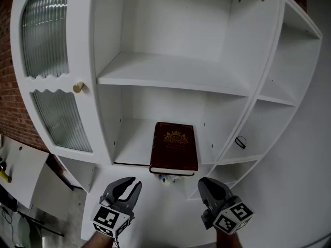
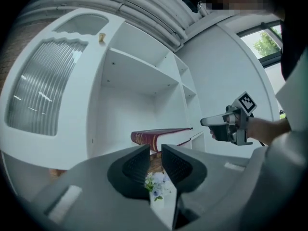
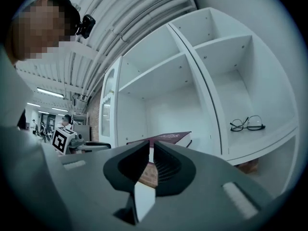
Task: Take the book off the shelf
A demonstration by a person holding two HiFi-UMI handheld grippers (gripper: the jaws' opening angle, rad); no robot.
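Observation:
A dark red book (image 1: 174, 148) with a gold crest lies flat on the lower middle shelf (image 1: 129, 149) of a white shelf unit, its front edge overhanging slightly. My left gripper (image 1: 125, 186) hovers below and in front of the book's left corner, jaws parted by a narrow gap and empty. My right gripper (image 1: 211, 187) hangs below the book's right corner, jaws together with nothing held. The left gripper view has the book (image 2: 154, 137) just past the left gripper (image 2: 154, 150). In the right gripper view the book (image 3: 168, 137) lies beyond the right gripper (image 3: 151, 146).
A pair of glasses (image 1: 240, 141) lies in the narrow right compartment. A cabinet door with ribbed glass (image 1: 51, 61) and a gold knob (image 1: 78, 87) stands left of the shelves. A small bunch of flowers (image 1: 166, 179) sits under the book's shelf.

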